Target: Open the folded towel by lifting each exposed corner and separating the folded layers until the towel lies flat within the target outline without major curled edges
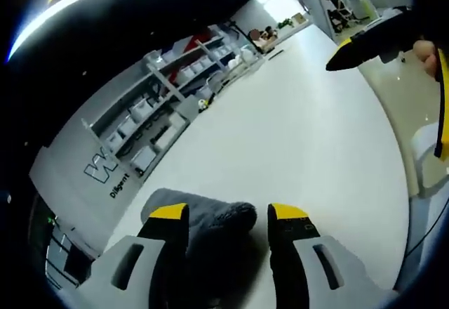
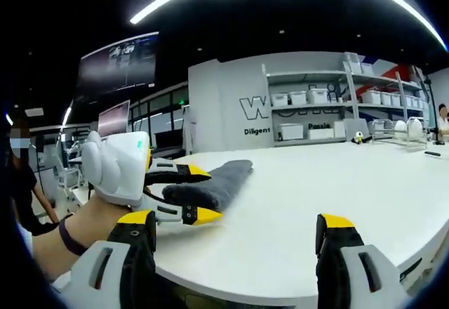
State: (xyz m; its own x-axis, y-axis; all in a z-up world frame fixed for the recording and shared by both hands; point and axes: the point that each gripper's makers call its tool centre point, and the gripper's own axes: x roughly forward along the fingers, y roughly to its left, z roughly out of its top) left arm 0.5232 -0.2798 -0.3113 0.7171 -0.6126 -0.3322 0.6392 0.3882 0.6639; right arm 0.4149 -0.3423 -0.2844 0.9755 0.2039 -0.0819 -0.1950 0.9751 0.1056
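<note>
A folded dark grey towel [image 1: 210, 218] lies on the white table [image 1: 295, 126], near its edge. My left gripper [image 1: 228, 212] is open, its yellow-tipped jaws standing on either side of the towel's near end. In the right gripper view the same towel [image 2: 217, 181] stretches away from the left gripper [image 2: 202, 194], whose jaws straddle its end, one above and one below. My right gripper [image 2: 236, 220] is open over bare table [image 2: 316, 182] with nothing between its fingers, a short way from the towel. It also enters the left gripper view at the upper right as the right gripper [image 1: 354, 50].
Shelves with white bins [image 2: 337, 98] line the wall behind the table. A hand with a purple wristband [image 2: 66, 242] holds the left gripper. A person [image 2: 21, 189] stands at the far left. The table's near edge [image 2: 280, 291] runs just in front of my right jaws.
</note>
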